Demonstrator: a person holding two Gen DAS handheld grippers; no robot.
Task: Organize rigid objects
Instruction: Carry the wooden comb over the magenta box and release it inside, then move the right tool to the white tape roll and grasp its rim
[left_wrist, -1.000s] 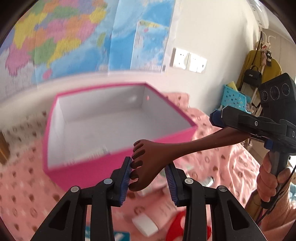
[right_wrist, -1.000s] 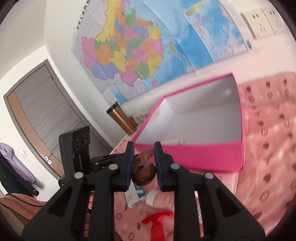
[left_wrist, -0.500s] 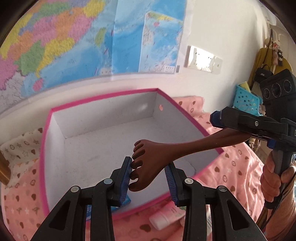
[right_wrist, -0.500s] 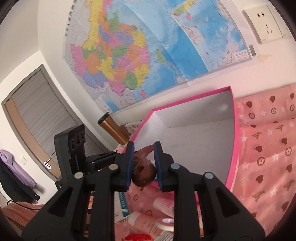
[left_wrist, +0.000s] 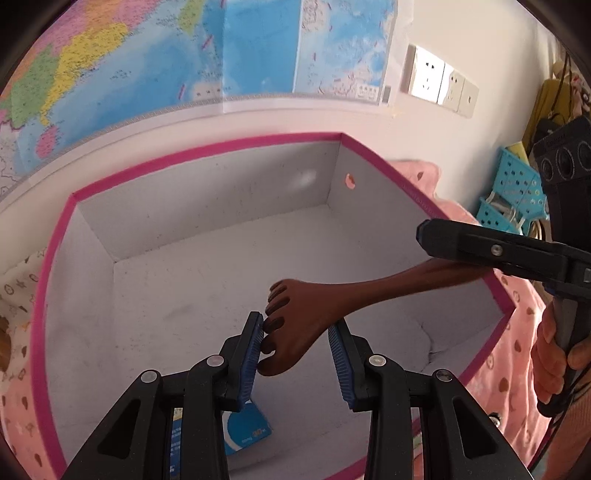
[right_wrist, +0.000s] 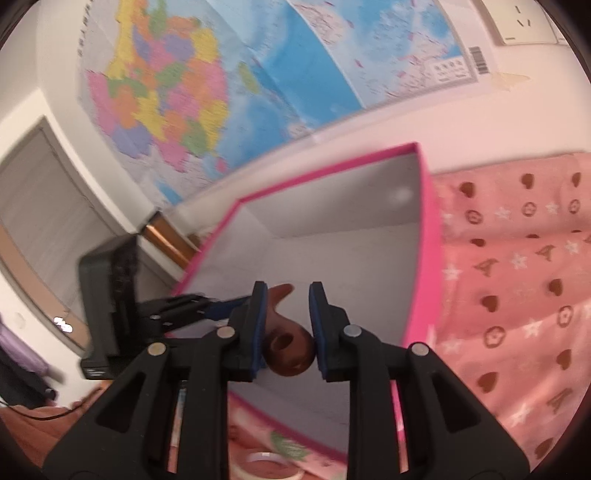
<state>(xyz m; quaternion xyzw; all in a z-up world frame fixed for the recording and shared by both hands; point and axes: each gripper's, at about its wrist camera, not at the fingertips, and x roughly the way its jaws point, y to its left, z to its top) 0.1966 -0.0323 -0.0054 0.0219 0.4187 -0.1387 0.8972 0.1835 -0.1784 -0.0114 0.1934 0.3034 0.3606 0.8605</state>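
Compared with a second ago, the pink box (left_wrist: 55, 258) now fills the left wrist frame from lower left to right edge, with both grippers over its white inside instead of in front of it. At lower centre the left gripper (left_wrist: 297, 354) pinches the toed end of the brown wooden scratcher (left_wrist: 295, 325), above a blue packet (left_wrist: 245, 430) on the box floor. At centre right the right gripper (right_wrist: 286, 328) has its jaws opening around the scratcher's round handle end, the right pad still touching.

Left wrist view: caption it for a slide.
Both grippers carry a wooden foot-shaped massager above the open pink storage box, right fingers opening.
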